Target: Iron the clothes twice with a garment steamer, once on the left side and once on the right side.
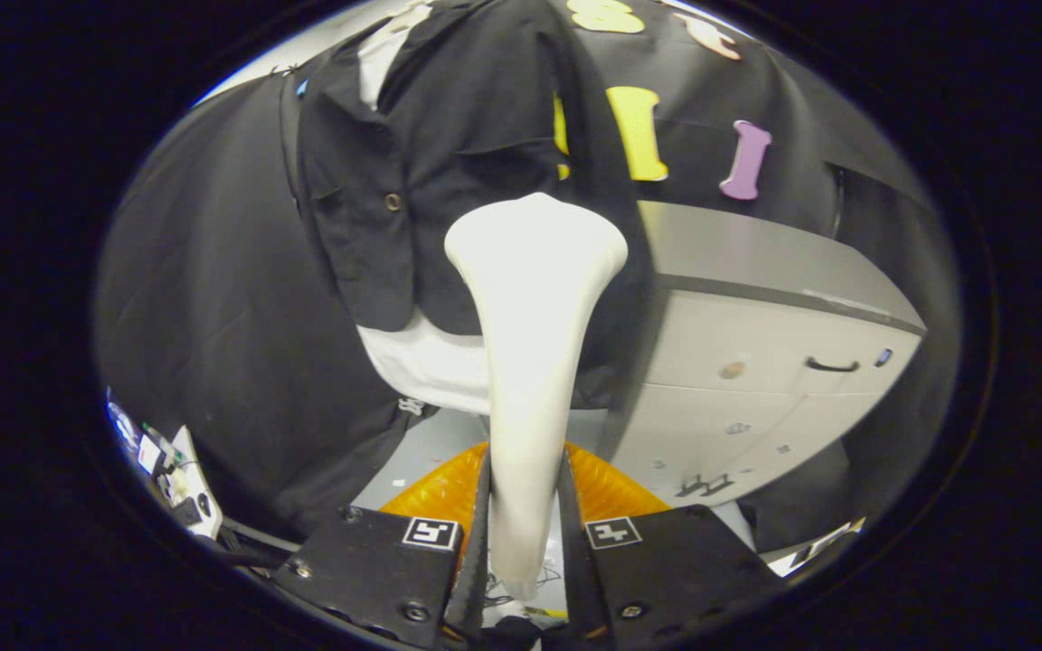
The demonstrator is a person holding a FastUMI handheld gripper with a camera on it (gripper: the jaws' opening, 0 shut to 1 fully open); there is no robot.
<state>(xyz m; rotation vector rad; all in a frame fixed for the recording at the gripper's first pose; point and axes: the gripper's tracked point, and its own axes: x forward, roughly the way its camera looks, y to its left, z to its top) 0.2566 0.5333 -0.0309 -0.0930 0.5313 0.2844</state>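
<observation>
My gripper (525, 493) is shut on the handle of a white garment steamer (530, 298), both fingers pressing its narrow stem. The steamer rises from between the fingers, and its wide flat head lies against the lower part of a black jacket (449, 154). The jacket hangs beyond the fingers with a brass button on its front, and a white shirt (421, 357) shows under its hem and at the collar. The steamer head covers the jacket's lower middle to right portion.
A grey-topped white cabinet with drawers (756, 353) stands close to the right of the jacket. An orange ribbed object (449, 488) lies on the floor just behind the fingers. Small devices and cables (173, 475) sit low at the left.
</observation>
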